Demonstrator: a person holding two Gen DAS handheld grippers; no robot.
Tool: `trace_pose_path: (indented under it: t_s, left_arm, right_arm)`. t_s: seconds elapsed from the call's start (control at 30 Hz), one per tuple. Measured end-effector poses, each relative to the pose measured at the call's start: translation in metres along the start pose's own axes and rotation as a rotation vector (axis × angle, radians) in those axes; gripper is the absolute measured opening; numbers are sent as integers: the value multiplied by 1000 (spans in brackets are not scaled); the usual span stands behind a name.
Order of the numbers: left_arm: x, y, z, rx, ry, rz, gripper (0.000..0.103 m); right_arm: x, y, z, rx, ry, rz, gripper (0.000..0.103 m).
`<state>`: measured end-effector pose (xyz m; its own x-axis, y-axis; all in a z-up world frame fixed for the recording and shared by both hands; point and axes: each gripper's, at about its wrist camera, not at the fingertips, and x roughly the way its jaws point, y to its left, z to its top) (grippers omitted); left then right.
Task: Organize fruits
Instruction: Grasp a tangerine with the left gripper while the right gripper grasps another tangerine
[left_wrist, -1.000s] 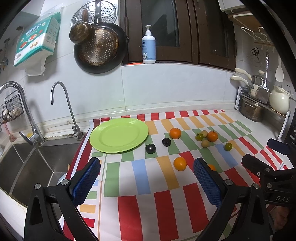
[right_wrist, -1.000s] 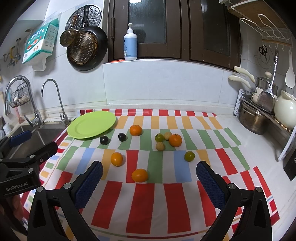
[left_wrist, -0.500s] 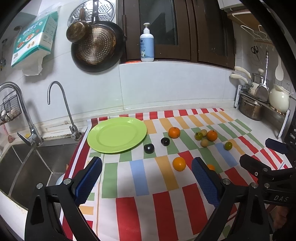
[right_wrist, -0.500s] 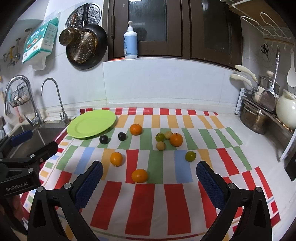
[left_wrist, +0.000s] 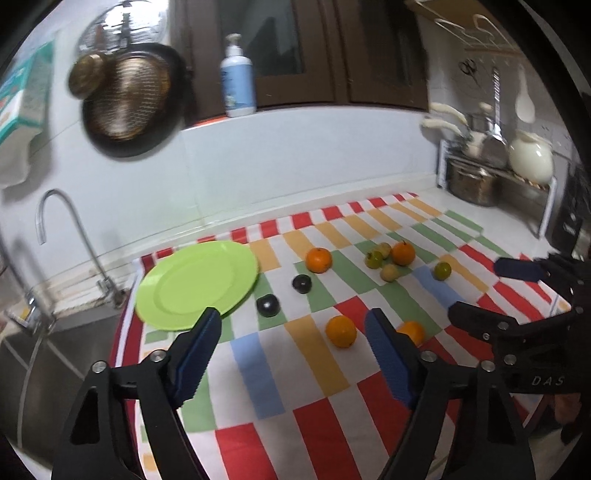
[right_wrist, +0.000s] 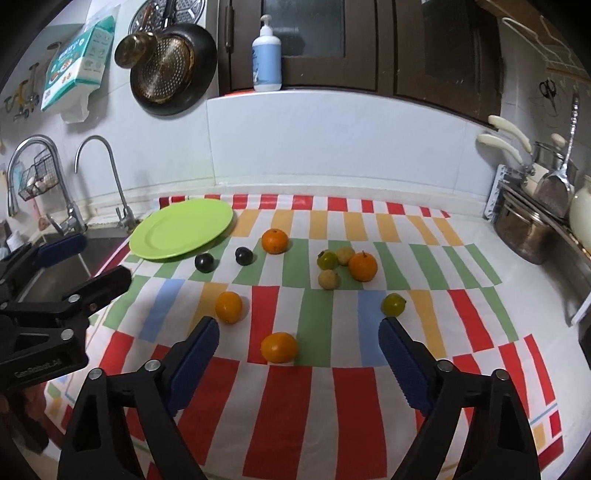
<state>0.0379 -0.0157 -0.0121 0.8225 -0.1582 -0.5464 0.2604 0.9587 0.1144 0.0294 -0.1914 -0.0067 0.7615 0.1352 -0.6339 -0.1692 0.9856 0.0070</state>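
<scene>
An empty green plate (left_wrist: 195, 282) (right_wrist: 181, 227) lies at the back left of a striped cloth (right_wrist: 332, 387). Several fruits are scattered on the cloth: oranges (right_wrist: 279, 347) (right_wrist: 228, 306) (right_wrist: 274, 240) (right_wrist: 363, 266), two dark plums (right_wrist: 204, 262) (right_wrist: 244, 255), and small green and yellow fruits (right_wrist: 327, 260) (right_wrist: 393, 304). My left gripper (left_wrist: 293, 356) is open and empty above the cloth's front left. My right gripper (right_wrist: 299, 360) is open and empty, with the nearest orange between its fingers in view. Each gripper shows in the other's view (left_wrist: 517, 295) (right_wrist: 62, 266).
A sink (left_wrist: 44, 365) with faucets (right_wrist: 107, 177) lies left of the cloth. A pot (right_wrist: 524, 232) and a dish rack stand at the right. Pans (right_wrist: 173, 70) hang on the wall, and a soap bottle (right_wrist: 266, 55) stands on the ledge.
The left wrist view has swung and tilted, now blurred, with the plate and fruits shifted in frame. Both grippers stay open and no fruit has moved.
</scene>
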Motion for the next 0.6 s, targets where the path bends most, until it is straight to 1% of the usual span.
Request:
trace_pose_path:
  t_s: [0.07, 0.1, 0.27, 0.37, 0.6]
  left_arm:
    - [9, -2, 1, 37, 13, -34, 72]
    - [15, -3, 1, 54, 23, -59, 72]
    - [40, -8, 1, 105, 63, -129, 64]
    - [58, -11, -1, 137, 100, -164, 62]
    - [90, -16, -7, 173, 172, -237, 57]
  right_arm:
    - [8, -1, 0, -1, 20, 10, 84]
    - [11, -1, 0, 1, 31, 13, 82]
    - [33, -4, 0, 15, 96, 38, 75]
    - [46, -6, -2, 26, 138, 51, 72]
    - [74, -5, -8, 34, 232, 86, 62]
